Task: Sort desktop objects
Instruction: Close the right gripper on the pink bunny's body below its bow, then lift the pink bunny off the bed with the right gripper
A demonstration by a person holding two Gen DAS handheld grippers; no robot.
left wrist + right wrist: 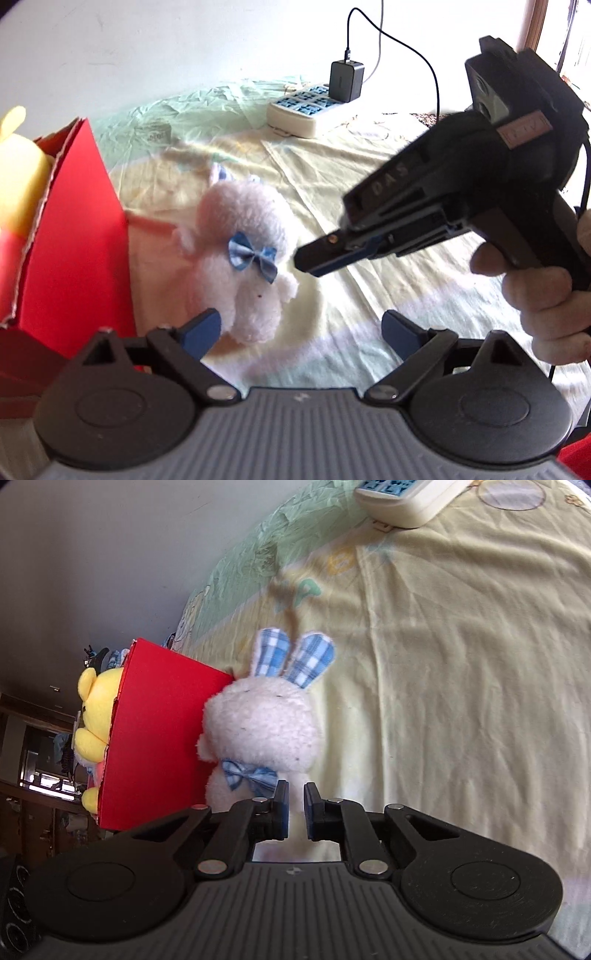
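While the white plush rabbit point(243, 258) is seen lying on the pale yellow cloth point(388, 280), its side is set against the red box point(74, 229), in which a yellow plush bear point(96, 709) is held. The left claw point(301, 332) is spread wide; the rabbit's lower end is framed just ahead of it, nearer the left finger point(201, 332), with no pad pressed on it. The right claw point(314, 258), carried by a hand point(546, 306), is pressed together, its tip placed just beside the rabbit's flank below the blue bow. Whether fur is touched cannot be told.
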